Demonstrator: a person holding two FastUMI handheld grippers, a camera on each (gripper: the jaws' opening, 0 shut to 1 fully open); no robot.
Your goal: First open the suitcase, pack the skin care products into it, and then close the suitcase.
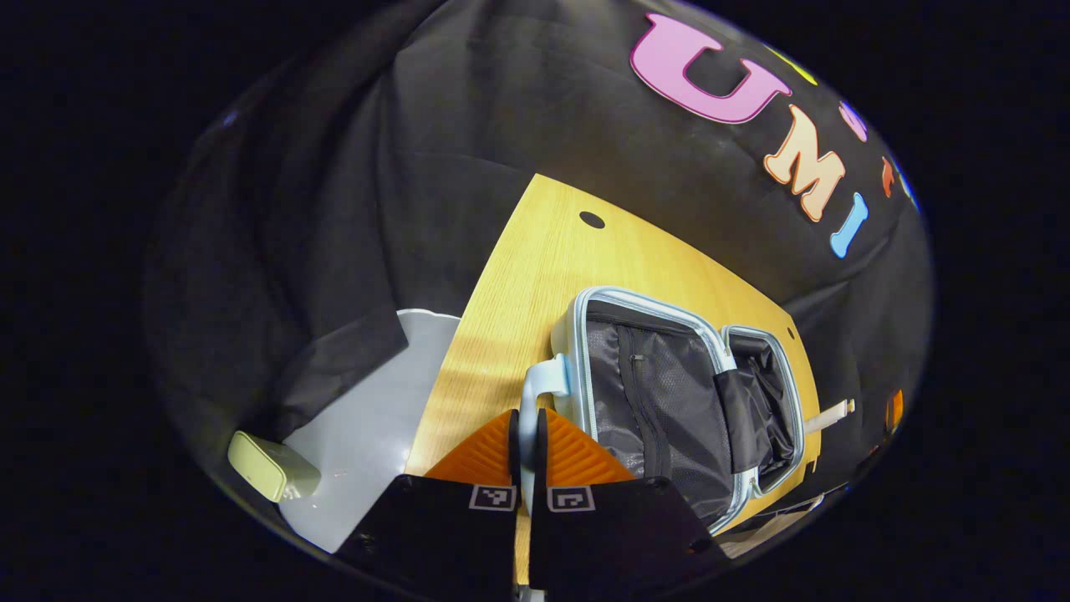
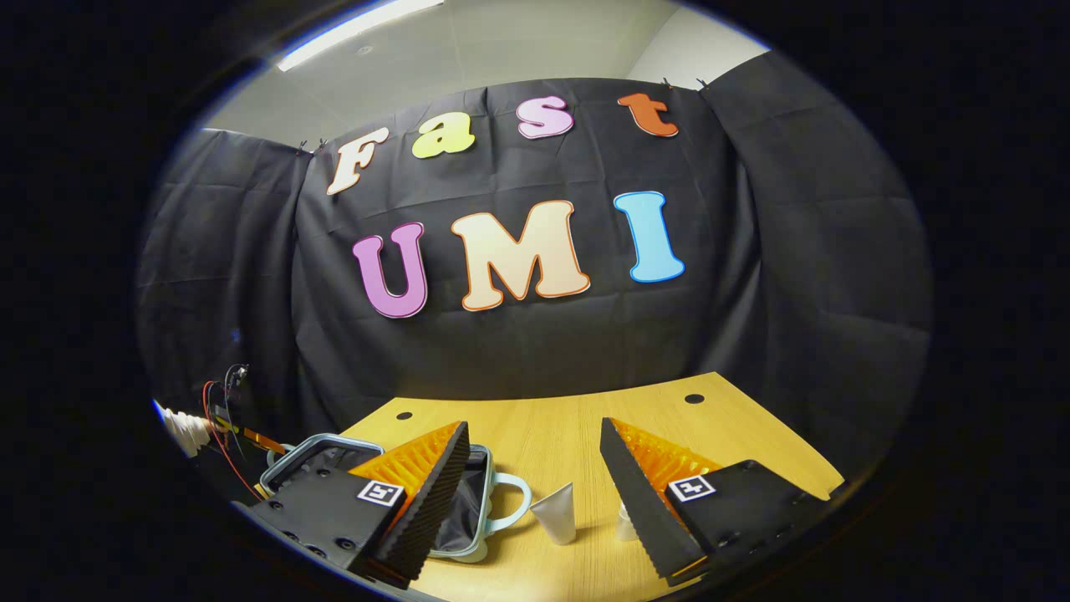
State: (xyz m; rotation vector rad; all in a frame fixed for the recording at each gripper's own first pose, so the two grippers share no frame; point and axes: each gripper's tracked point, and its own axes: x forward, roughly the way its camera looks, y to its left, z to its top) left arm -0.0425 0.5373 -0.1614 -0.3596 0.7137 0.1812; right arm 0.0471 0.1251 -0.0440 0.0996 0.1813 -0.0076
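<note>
Wooden table (image 1: 510,293): left claw (image 1: 527,439) clamps the open suitcase (image 1: 669,385) handle.

- We find no readable word, brand or number on any object here
- The left tongs (image 1: 525,435) carry two small square black-and-white code markers, patterns and not letters
- The right tongs (image 2: 535,468) carry two such markers as well, equally unreadable

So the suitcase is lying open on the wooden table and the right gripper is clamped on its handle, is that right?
Not quite: the left gripper is the one clamped on the handle, as the left gripper view shows. The suitcase does lie open on the wooden table.
</note>
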